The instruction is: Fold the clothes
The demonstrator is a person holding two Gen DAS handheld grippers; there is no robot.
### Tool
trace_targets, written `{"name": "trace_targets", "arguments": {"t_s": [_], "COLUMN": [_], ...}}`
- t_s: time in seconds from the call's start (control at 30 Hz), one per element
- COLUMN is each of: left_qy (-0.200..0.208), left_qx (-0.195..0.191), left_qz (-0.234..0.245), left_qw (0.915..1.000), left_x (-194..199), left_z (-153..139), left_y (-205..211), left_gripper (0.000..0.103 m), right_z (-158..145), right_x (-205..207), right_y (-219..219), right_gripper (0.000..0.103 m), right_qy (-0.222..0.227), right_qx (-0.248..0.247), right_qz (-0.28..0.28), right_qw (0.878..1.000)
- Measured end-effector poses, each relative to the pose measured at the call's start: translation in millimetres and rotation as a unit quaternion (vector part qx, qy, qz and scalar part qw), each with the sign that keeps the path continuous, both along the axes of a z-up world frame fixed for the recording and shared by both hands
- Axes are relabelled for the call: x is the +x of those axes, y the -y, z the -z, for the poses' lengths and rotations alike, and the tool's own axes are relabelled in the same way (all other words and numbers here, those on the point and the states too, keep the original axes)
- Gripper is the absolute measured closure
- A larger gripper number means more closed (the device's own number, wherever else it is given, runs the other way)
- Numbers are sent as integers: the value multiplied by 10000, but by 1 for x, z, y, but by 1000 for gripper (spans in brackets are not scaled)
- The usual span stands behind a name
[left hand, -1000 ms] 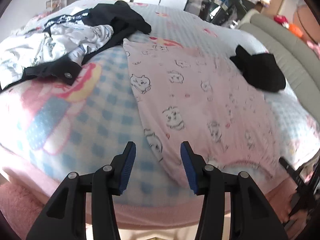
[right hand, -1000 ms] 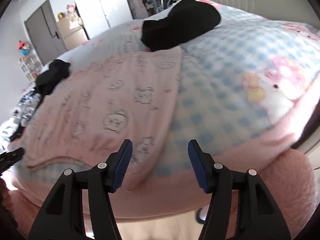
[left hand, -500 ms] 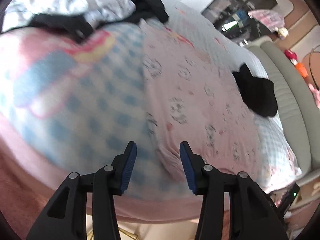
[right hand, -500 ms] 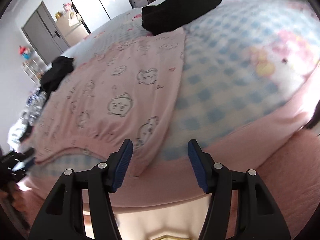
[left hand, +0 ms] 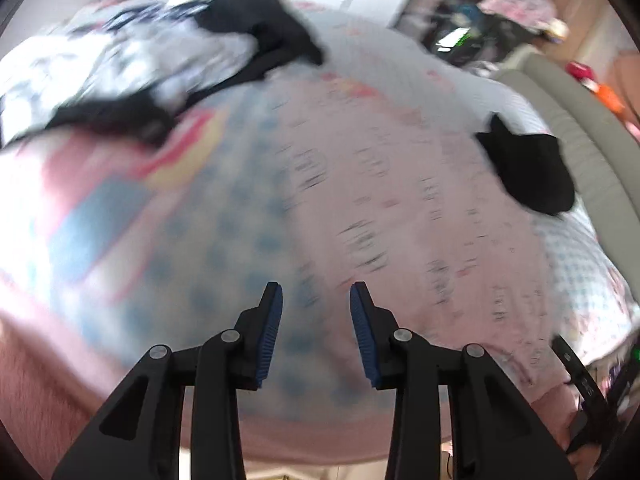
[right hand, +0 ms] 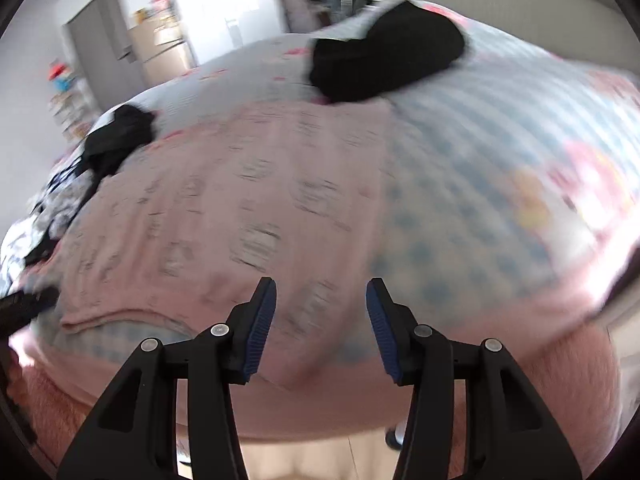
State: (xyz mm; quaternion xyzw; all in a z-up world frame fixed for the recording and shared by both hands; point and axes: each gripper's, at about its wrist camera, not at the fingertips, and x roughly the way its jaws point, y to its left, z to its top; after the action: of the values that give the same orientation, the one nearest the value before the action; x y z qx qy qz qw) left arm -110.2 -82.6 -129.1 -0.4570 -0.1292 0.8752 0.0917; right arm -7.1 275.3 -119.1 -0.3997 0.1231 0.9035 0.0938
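The left gripper fills the bottom centre of its view, its two blue-padded fingers apart after closing in a little just now; nothing is caught between them. They hang above the near left corner of the pink garment, whose left edge runs up the frame right past the gap. The right gripper sits likewise at the bottom centre of its own view, two fingers apart, also just narrowed, with the garment's near right corner lying under the gap and not pinched.

That garment is one piece, printed with small cartoon faces, spread flat across the middle of the bed, its hem toward the bed's near edge. The bed carries a blue-checked cover with a pink border.

Dark clothes count two: a black folded piece at the garment's far right corner, seen at centre right in the left view and at top centre in the right view, and a black garment at upper left, tangled with one white patterned garment.

Both views are blurred. Only the left view shows the grey padded headboard at right and the other gripper's black tip at lower right. Only the right view shows a grey door at upper left and a yellow and pink printed figure on the cover at right.
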Motion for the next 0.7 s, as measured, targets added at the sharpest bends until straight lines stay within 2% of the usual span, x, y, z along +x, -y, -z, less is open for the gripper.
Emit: {"name": "trace_targets", "arguments": {"t_s": [0.07, 0.17, 0.2, 0.3, 0.37, 0.4, 0.43, 0.5, 0.57, 0.63, 0.7], "left_qy": [-281, -345, -318, 36, 272, 382, 487, 525, 407, 198, 129], "left_qx": [-274, -618, -716, -1139, -1446, -1532, -1527, -1254, -974, -587, -751], "left_qz": [518, 1162, 1324, 1601, 1567, 1506, 1435, 1353, 1370, 1263, 997], "left_qw": [9979, 9907, 9881, 9805, 9766, 9759, 9766, 9814, 9849, 9901, 9921], "left_x": [-14, -51, -61, -89, -103, -107, -108, -101, -92, -86, -94], "left_z": [-11, -11, -11, 0, 14, 20, 27, 31, 28, 19, 15], "left_y": [-27, -70, -80, -104, -107, -103, -95, -71, -44, -17, -5], "left_gripper": [66, 63, 59, 58, 58, 57, 55, 53, 55, 54, 54], "right_z": [-9, -16, -15, -6, 5, 14, 23, 43, 48, 39, 25], "right_x": [-16, -57, -72, -117, -140, -146, -151, -154, -142, -132, -132], "right_y": [18, 39, 43, 48, 50, 50, 51, 45, 31, 27, 36], "right_gripper": [55, 53, 53, 52, 52, 52, 52, 52, 52, 52, 50], "right_qy": [-29, -17, 21, 229, 396, 557, 718, 1044, 976, 883, 671], "right_qx": [191, 209, 191, 237, 245, 404, 566, 800, 681, 661, 563], "right_qz": [-343, -938, -1018, -1097, -1158, -1127, -1093, -993, -900, -890, -997], "right_qw": [9992, 9954, 9946, 9934, 9922, 9912, 9898, 9863, 9888, 9899, 9912]}}
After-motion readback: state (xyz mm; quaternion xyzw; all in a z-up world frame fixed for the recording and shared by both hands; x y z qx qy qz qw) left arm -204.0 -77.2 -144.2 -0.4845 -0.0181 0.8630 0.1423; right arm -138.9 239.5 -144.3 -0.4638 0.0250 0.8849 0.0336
